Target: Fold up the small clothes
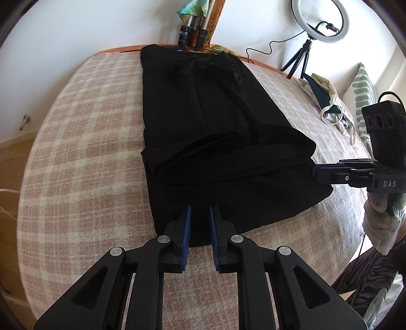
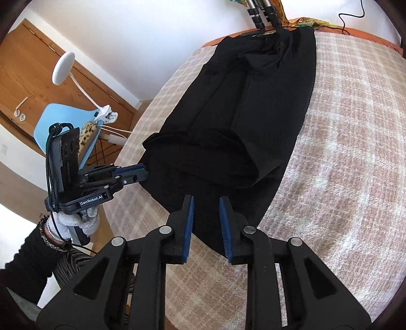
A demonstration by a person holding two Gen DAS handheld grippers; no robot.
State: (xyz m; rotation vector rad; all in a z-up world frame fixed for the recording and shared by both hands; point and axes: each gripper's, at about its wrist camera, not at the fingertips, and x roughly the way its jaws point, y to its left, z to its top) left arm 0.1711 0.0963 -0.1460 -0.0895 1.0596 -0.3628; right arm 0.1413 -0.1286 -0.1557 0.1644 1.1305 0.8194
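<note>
A black garment (image 1: 203, 132) lies lengthwise on a pink-and-cream plaid blanket (image 1: 83, 142), its near end folded over into a thick layer. It also shows in the right wrist view (image 2: 241, 121). My left gripper (image 1: 200, 210) is open, its blue pads on either side of the garment's near hem. In the right wrist view the left gripper (image 2: 143, 171) sits at the garment's left edge. My right gripper (image 2: 206, 201) is open over the near hem; in the left wrist view the right gripper (image 1: 316, 171) touches the garment's right edge.
Tripod legs (image 1: 192, 33) stand at the far end of the bed. A ring light (image 1: 319, 20) on a small tripod, a cloth bag (image 1: 330, 106) and a cushion (image 1: 360, 91) are at the right. A blue chair (image 2: 63, 119) and lamp (image 2: 63, 67) stand left of the bed.
</note>
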